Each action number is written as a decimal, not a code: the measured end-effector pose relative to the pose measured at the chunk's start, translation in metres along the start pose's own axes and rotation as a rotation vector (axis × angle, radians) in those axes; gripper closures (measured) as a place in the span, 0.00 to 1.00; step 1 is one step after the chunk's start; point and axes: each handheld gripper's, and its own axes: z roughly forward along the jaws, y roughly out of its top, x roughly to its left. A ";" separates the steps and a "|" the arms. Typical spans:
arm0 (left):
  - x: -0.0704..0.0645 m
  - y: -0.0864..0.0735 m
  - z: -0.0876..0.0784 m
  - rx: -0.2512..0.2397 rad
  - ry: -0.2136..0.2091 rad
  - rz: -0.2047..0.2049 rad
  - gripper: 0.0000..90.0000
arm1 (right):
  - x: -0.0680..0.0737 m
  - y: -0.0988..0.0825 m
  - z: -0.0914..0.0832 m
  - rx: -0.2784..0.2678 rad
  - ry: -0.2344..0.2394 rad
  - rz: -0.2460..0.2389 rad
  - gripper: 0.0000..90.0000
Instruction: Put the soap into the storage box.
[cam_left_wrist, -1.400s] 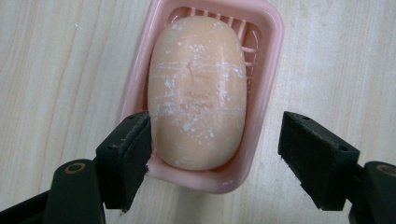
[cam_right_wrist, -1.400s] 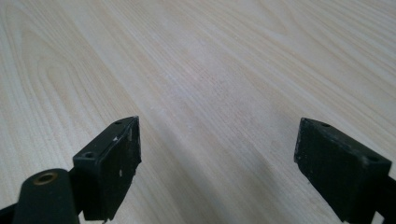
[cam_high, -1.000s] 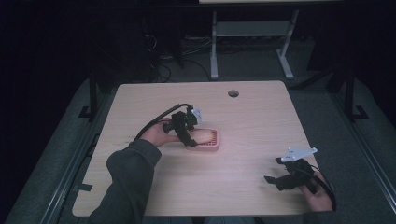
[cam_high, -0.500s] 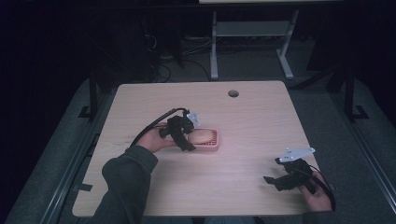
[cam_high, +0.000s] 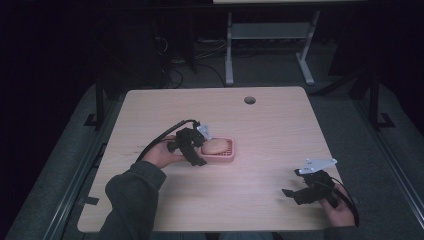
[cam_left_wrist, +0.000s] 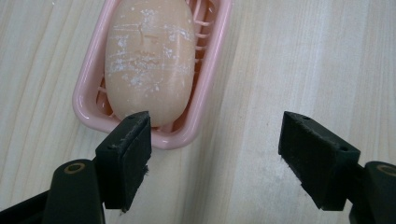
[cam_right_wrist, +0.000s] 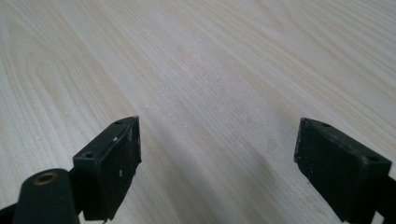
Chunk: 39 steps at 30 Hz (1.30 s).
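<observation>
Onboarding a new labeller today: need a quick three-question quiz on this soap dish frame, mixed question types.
1. True or false: the soap lies in the pink dish.
2. Which claw is at the dish? A) left claw B) right claw C) both
3. Fill in: in the right gripper view, the table between the open jaws is ____.

Key:
1. True. The bar lies inside the dish, its surface flecked white.
2. A. The left claw's jaws stand open at the dish's near end, gripping nothing; the right claw sits over the table's near right corner, far from the dish.
3. Bare: plain wood grain, nothing between the jaws.
</observation>
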 end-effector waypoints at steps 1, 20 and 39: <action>-0.001 0.000 -0.001 0.001 0.002 0.002 0.29 | 0.000 0.000 0.000 0.000 0.000 0.000 0.16; -0.012 -0.015 -0.008 -0.001 0.015 -0.004 0.28 | 0.001 0.000 0.000 0.001 -0.003 0.001 0.16; -0.024 -0.038 -0.007 -0.001 0.009 -0.027 0.28 | 0.000 -0.001 0.001 0.005 -0.011 0.005 0.16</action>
